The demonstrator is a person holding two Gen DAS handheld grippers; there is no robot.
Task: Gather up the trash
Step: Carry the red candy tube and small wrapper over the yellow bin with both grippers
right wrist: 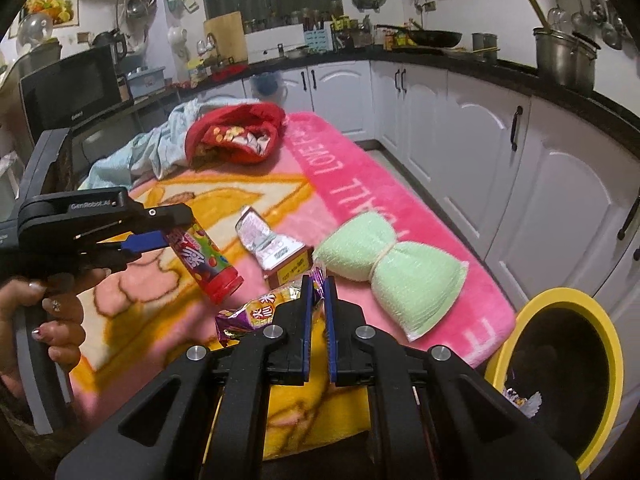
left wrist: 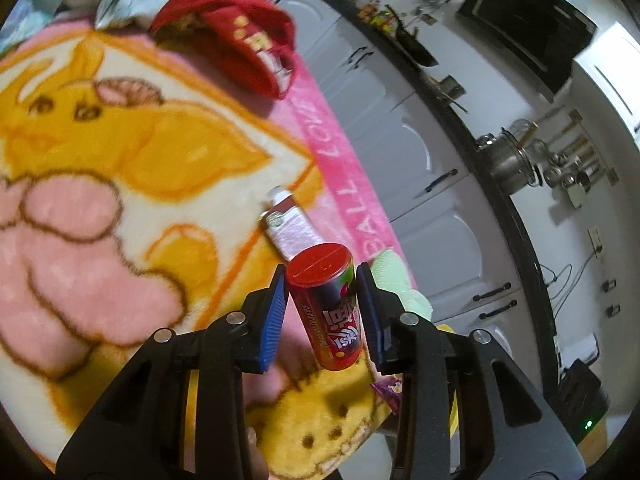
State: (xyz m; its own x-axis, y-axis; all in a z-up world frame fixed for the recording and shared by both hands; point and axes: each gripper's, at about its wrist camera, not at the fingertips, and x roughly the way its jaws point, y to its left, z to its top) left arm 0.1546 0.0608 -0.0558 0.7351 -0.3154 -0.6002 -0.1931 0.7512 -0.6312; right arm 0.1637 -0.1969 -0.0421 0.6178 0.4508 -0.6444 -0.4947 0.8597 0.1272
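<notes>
The left gripper (left wrist: 322, 280) clamps a red-capped candy tube (left wrist: 330, 304), lifted clear of the cartoon blanket (left wrist: 120, 152). The right gripper (right wrist: 319, 284) pinches the end of a purple-and-yellow snack wrapper (right wrist: 256, 314) lying on the blanket (fingers nearly together). Just beyond sit a crumpled cigarette pack (right wrist: 272, 246) and a green tied towel (right wrist: 394, 276); a yellow-rimmed bin (right wrist: 560, 376) stands beside the blanket's edge at right.

We hold the left gripper (left wrist: 322, 312) low in the centre of its frame, blue fingers (left wrist: 276, 320) parted around a candy tube (left wrist: 330, 304). Our right gripper (right wrist: 318, 316) sits bottom centre, fingers nearly together, pinching a snack wrapper (right wrist: 256, 314). Our left hand (right wrist: 48, 316) grips its handle at lower left.
</notes>
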